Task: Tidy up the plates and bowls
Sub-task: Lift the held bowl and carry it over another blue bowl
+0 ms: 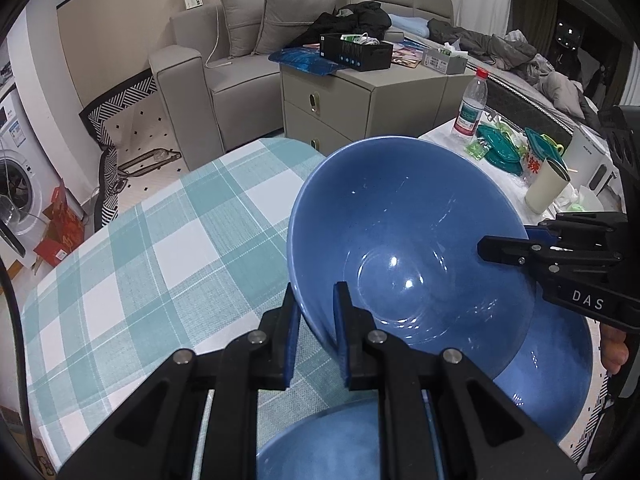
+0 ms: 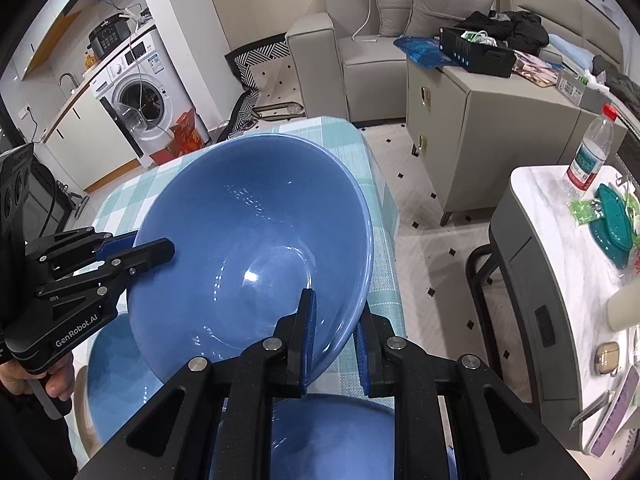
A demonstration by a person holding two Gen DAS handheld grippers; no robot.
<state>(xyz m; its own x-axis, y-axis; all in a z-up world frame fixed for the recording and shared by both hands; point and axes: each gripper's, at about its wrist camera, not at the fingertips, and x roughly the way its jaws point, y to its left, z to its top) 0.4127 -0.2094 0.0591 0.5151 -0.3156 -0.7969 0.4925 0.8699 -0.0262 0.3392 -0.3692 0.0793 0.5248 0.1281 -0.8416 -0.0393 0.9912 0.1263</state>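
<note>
You are holding a blue bowl between both claws, above the checked desk.
Left wrist view: your left claw is pinching the near rim of the blue bowl; the right claw is biting the far rim. Right wrist view: your right claw is clamping the bowl's rim, tilted over another bowl on the desk.

A grey sofa with two cushions stands against the beige wall. Just beside it is a grey drawer cabinet. The pale floor has small black diamonds. A white washing machine stands under a counter at the left.
</note>
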